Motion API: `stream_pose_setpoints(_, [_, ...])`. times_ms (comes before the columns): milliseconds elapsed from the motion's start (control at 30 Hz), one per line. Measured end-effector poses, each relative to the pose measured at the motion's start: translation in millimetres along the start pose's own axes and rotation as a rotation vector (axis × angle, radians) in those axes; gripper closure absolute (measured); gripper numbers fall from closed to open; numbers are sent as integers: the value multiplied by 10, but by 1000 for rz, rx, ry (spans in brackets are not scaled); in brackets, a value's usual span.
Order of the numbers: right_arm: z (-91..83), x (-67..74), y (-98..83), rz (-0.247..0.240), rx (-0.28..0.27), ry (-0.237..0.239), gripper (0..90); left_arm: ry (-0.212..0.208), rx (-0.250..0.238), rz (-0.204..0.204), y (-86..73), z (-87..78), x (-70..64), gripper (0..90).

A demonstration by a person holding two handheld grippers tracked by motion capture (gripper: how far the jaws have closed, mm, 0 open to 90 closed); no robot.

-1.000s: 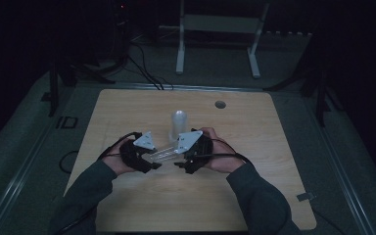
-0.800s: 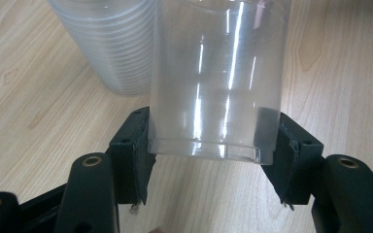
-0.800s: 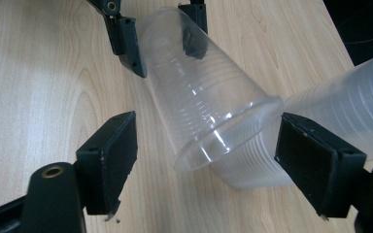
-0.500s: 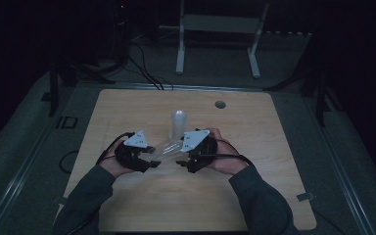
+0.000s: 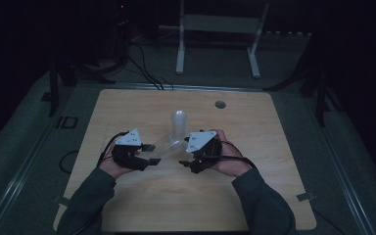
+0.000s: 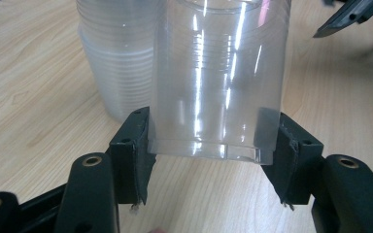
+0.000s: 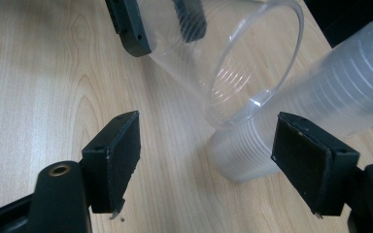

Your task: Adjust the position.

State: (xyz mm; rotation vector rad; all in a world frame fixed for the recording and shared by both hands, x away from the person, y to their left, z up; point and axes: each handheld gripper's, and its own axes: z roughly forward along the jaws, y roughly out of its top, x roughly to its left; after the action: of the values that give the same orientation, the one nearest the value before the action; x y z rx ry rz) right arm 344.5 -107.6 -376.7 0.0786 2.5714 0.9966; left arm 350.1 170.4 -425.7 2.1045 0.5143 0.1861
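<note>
Clear plastic cup (image 6: 218, 82) pinched at its base end between the two pads of the left gripper (image 5: 147, 154); in the left gripper view both pads press flat against the cup's wall just above the bottom edge. In the high view the cup lies tilted, base toward the left gripper, open mouth pointing right and far, toward the stack of cups (image 5: 179, 125).

Stack of cups stands upright on the wooden table (image 5: 127, 105), near the middle and just beyond the two grippers. In the right gripper view the held cup's rim sits against, or just in front of, the lower part of the stack (image 7: 320, 111); whether they touch cannot be told.

Right gripper (image 7: 209, 162): jaws spread, nothing between the pads, bare table surface visible in the gap. Its jaws have just been closing somewhat, with no object in them. In the high view it sits just right of the cup's mouth (image 5: 188, 164), close to the near side of the stack.

Both hands rest low over the table's near half, left hand (image 5: 110, 166) and right hand (image 5: 230, 164) on either side of the cup. Small round grommet (image 5: 220, 104) at the far edge of the table, well apart from the cups.
</note>
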Motion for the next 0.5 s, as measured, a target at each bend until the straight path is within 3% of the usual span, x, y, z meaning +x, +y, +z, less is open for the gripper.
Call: stream_pose_setpoints(500, [42,27,-75,54,-30,-2,288,6,-94,-56,-86,-56,49,412])
